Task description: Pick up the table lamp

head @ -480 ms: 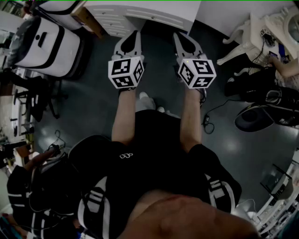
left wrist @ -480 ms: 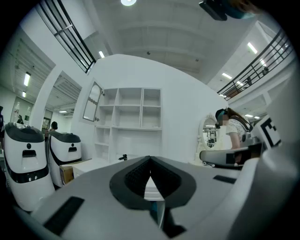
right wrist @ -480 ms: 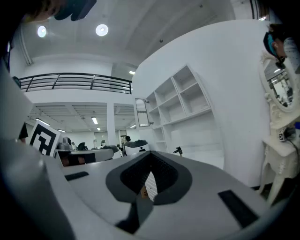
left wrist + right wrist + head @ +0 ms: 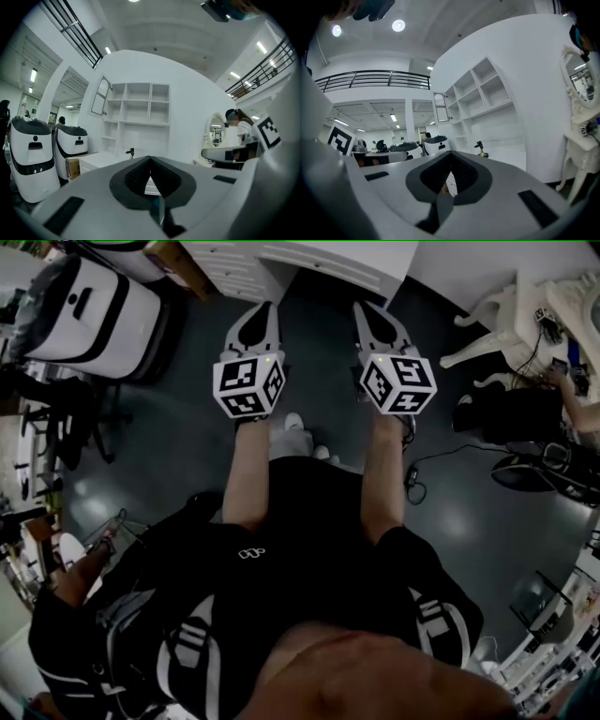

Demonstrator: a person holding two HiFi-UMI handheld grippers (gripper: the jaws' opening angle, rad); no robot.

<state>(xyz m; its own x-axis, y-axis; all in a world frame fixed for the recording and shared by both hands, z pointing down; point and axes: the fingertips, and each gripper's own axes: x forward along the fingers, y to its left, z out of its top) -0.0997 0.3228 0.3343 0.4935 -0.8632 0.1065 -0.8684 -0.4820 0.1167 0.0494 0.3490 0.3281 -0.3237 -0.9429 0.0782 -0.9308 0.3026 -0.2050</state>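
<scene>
While both tools are held level above the dark floor [image 4: 187,456], nothing is gripped: the left tool [image 4: 150,160] is seen with its jaws together, tips meeting, and the right tool [image 4: 451,154] is likewise fully closed, empty. The table lamp [image 4: 480,148] — small, dark head on a gold base — is seen upright on the white desk [image 4: 281,261] ahead, well apart from both tools. Open shelving [image 4: 136,110] is mounted on the wall behind the desk; two white machines [image 4: 30,154] are parked to its left.
</scene>
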